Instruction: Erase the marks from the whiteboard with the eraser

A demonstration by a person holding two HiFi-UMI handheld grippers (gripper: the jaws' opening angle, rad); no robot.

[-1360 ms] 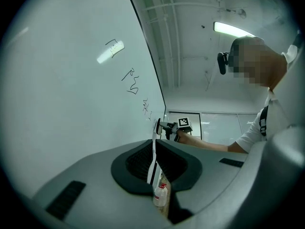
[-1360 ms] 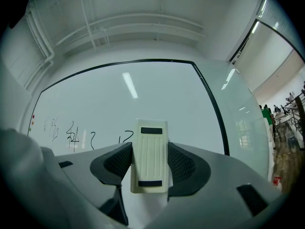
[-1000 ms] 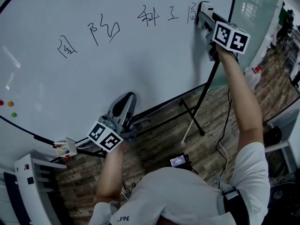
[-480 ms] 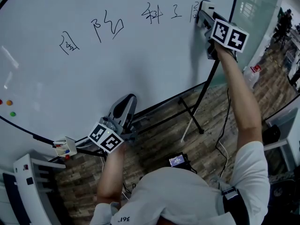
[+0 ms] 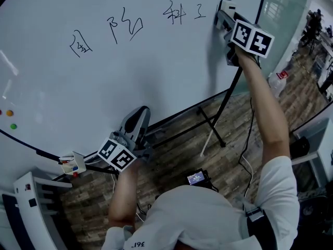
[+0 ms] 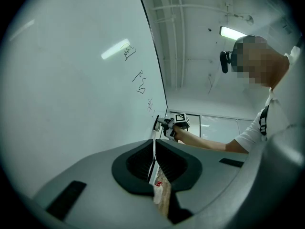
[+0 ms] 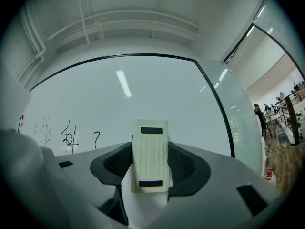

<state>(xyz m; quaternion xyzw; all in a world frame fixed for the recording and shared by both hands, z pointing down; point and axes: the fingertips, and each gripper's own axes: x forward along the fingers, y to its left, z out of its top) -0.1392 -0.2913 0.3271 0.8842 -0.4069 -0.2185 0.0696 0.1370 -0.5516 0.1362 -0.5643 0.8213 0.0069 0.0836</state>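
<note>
At the far left of the whiteboard point(image 5: 156, 72) sit small coloured magnets point(image 5: 11, 119), well apart from the writing, so they don't concern me. The handwritten marks point(image 5: 122, 27) run in a row across the upper part of the board, and the leftmost groups are untouched.

Low in the head view, my left gripper point(image 5: 140, 112) hangs below the writing, near the board's bottom edge. In the left gripper view its jaws are pressed together, with only a thin slit between them and nothing pinched point(image 6: 153, 163). I judge I'm parking it there because wiping needs one tool, and down low it stays clear of the sweep.

Further right, the last characters point(image 7: 66, 137) are well apart from the left gripper. My right gripper point(image 5: 223, 19) is raised at arm's length to the right end of that row. Its jaws clamp the cream eraser point(image 7: 150, 156) by its two long sides. The eraser's ribbed back faces the camera, which puts the wiping face toward the board. In the head view the eraser point(image 5: 225, 7) sits just beside the rightmost visible mark and looks to be touching the surface, though I can't confirm the pressure. Holding it side-on like this lets me drag it leftward along the line, and nearly all the writing remains to be cleared.
</note>
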